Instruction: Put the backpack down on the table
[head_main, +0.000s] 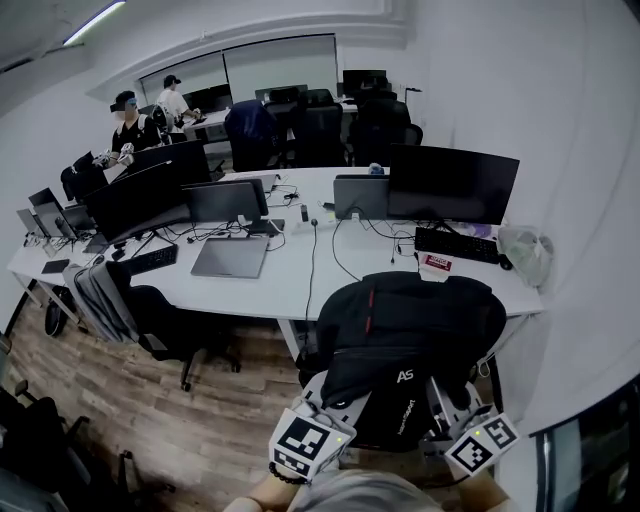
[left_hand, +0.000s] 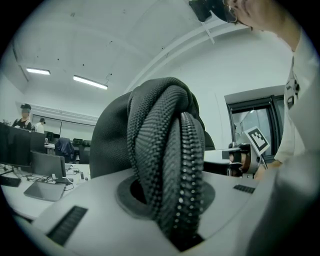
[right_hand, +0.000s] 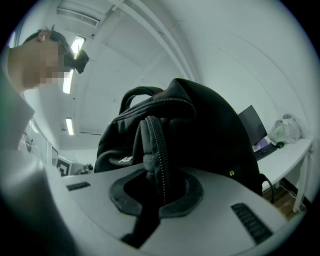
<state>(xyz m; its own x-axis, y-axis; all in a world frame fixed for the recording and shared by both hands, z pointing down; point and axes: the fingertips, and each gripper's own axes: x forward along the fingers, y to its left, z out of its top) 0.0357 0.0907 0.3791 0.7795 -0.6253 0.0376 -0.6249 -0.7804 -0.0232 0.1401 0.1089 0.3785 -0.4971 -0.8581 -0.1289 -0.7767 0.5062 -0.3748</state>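
The table (head_main: 290, 285) lies ahead. Left gripper (left_hand: 170, 200) and right gripper (right_hand: 157, 192) each pinch the backpack (head_main: 400, 335) by its zipper seam, mid-carry. Next, raise it onto bare tabletop.

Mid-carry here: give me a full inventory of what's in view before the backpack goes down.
backpack: one, black, held before the table's near edge
table: one, white, across the middle
monitors: at least four, black, along the table
keyboards: two, black, on the table, right and left
laptop: one, grey, closed, on the table left of centre
plastic bag: one, pale, table's right end
office chair: one, black, at the table's left
garment: one, grey, over that chair
people: two, far left background
left hand-held gripper: one, grey, shut on a zipped backpack fold
right hand-held gripper: one, grey, likewise
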